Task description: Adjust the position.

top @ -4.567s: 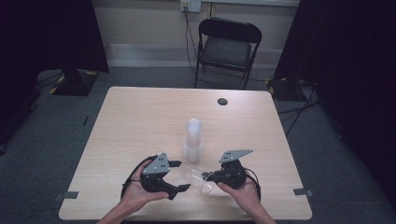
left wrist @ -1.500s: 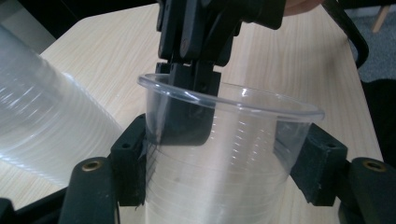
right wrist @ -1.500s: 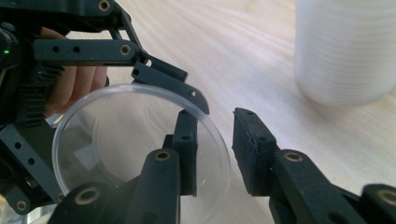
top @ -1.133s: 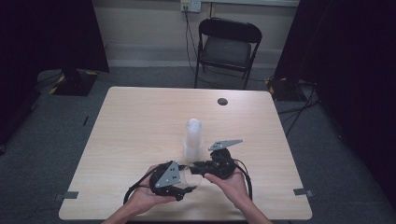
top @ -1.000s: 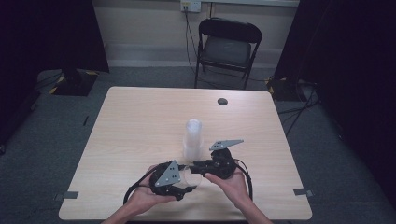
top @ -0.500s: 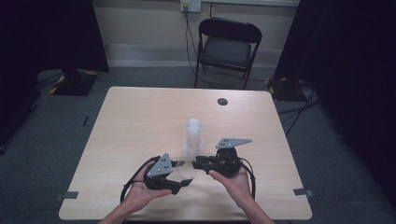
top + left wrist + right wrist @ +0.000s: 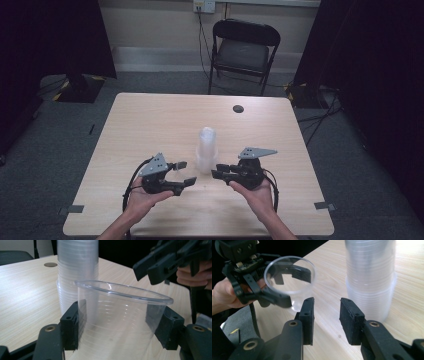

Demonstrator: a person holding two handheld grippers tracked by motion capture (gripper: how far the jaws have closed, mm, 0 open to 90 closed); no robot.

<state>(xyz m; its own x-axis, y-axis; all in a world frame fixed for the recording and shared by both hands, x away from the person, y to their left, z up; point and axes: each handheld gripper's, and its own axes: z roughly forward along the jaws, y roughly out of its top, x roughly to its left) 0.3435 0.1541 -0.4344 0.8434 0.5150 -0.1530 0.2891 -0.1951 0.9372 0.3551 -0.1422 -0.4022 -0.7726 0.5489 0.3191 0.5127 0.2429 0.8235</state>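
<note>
Judging from how things lie, one clear plastic cup has been taken off the tall stack of clear plastic cups and is held upright between the pads of the left hand-held gripper, which is clenched on its walls near the front of the table. The jaws of the right hand-held gripper have just been opening; they are parted with nothing between them, just beside the base of the stack, and the separated cup is seen past them in the other gripper. The separating step is judged done; what is left appears to be setting the single cup down on the table and, perhaps, pulling further cups from the stack, which is seen standing upright at mid-table.

A light wood-grain table carries the work; a small dark round disc lies near its far edge. Grey carpet is seen around it, a black folding chair stands behind, against a pale wall flanked by dark curtains
</note>
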